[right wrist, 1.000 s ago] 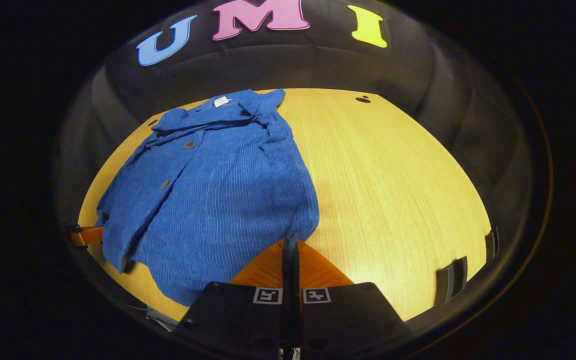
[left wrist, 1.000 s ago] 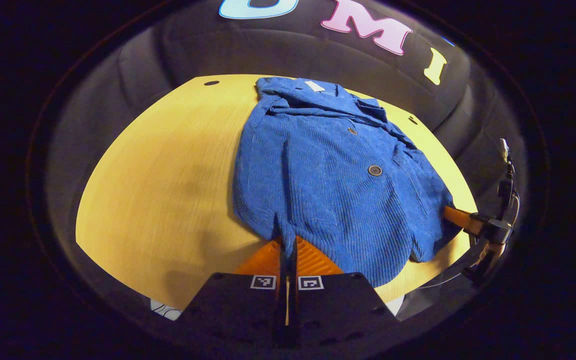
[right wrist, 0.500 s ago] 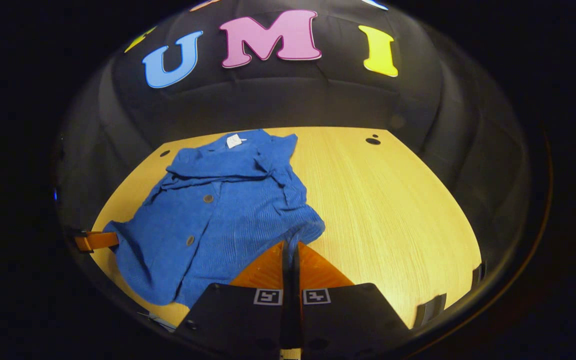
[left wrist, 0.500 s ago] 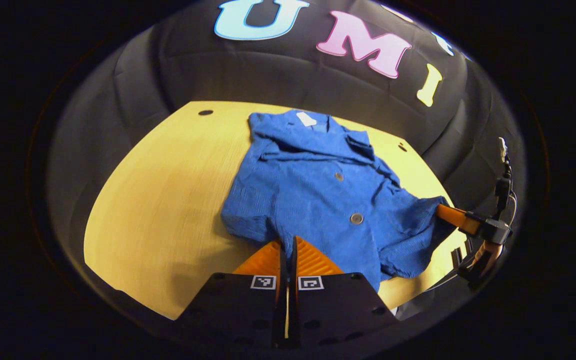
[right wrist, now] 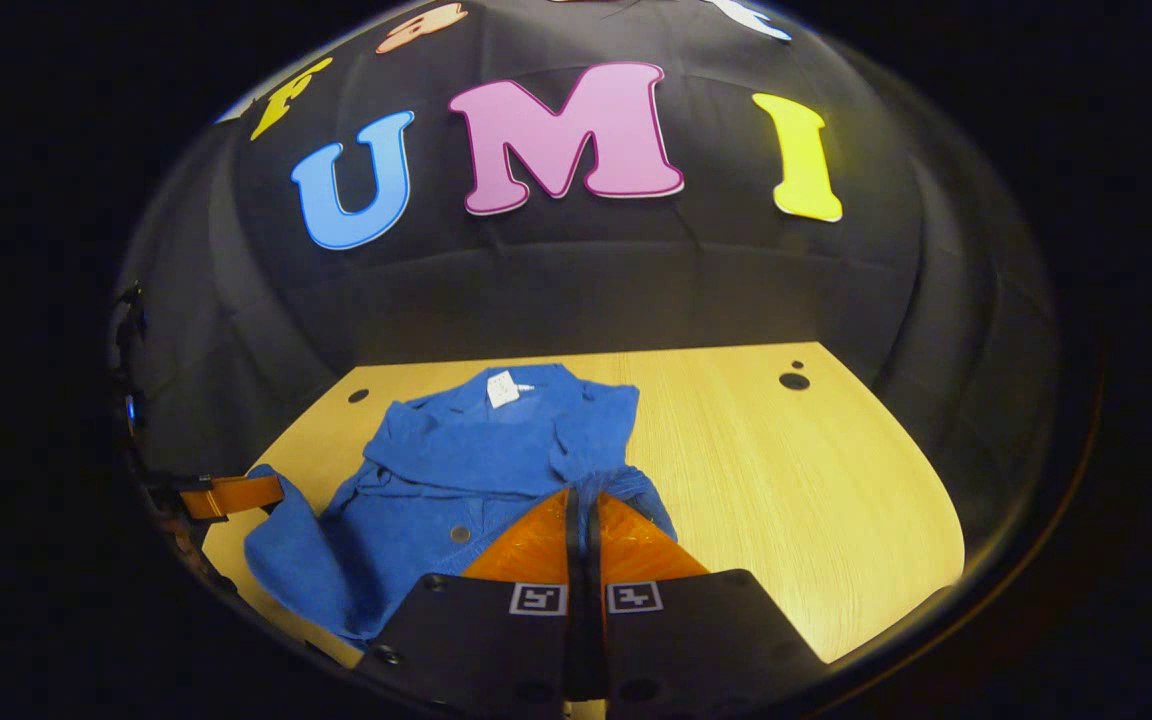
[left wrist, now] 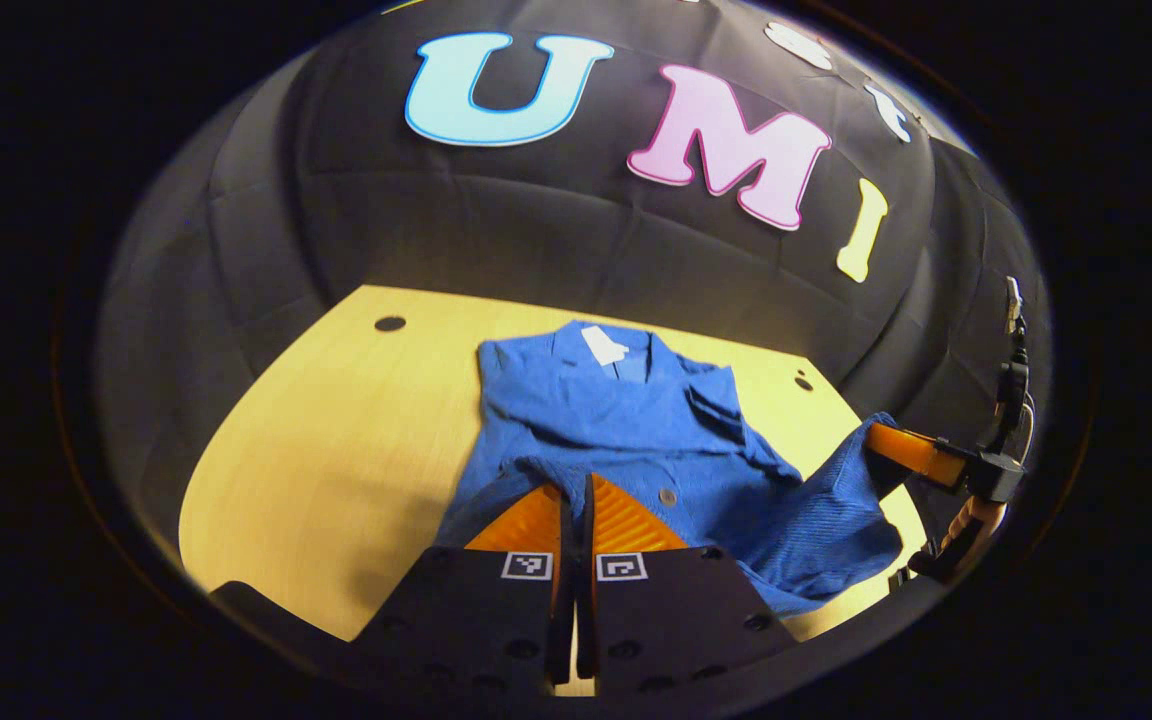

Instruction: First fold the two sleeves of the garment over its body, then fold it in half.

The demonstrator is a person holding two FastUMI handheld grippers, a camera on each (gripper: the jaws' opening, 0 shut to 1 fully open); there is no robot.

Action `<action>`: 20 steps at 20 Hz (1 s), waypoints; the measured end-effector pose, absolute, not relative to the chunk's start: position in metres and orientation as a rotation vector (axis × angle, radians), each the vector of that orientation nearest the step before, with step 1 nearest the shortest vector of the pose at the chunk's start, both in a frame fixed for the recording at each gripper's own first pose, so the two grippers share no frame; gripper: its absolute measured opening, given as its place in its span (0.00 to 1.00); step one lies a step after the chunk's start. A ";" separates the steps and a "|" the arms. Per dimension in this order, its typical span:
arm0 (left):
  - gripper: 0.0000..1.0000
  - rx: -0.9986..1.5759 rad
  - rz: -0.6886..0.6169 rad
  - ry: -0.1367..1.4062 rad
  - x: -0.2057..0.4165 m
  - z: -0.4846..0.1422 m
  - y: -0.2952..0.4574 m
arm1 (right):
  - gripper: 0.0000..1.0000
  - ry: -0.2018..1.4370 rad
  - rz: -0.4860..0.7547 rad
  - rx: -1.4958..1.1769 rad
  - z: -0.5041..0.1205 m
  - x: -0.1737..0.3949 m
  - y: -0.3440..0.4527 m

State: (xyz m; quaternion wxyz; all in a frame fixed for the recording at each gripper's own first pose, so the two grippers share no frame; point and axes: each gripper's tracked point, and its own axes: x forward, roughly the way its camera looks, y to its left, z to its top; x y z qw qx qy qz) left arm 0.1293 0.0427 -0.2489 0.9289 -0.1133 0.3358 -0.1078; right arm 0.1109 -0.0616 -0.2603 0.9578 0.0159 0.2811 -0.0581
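A blue corduroy button-up garment [left wrist: 616,420] lies on the wooden table [left wrist: 336,450], collar and white neck label [left wrist: 603,345] at the far side. My left gripper [left wrist: 573,485] is shut on one corner of the hem, which is raised off the table. In the right gripper view the garment [right wrist: 476,450] spreads from the collar toward me, and my right gripper [right wrist: 576,497] is shut on the other hem corner. The right gripper [left wrist: 881,440] also appears at the right of the left gripper view, with cloth hanging from it. The left gripper [right wrist: 271,488] appears at the left of the right gripper view.
The wooden table [right wrist: 786,470] has bare surface to the right of the garment in the right gripper view. Small dark holes [left wrist: 390,323] [right wrist: 793,380] sit near its far corners. The black booth wall stands close behind the table's far edge.
Both grippers have risen and moved toward the collar, carrying the hem with them. The garment's lower half has lifted off the table and less of its front shows.
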 end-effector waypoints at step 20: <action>0.00 -0.159 -0.050 0.304 0.436 -0.269 0.061 | 0.04 0.350 -0.078 -0.052 -0.280 0.386 -0.128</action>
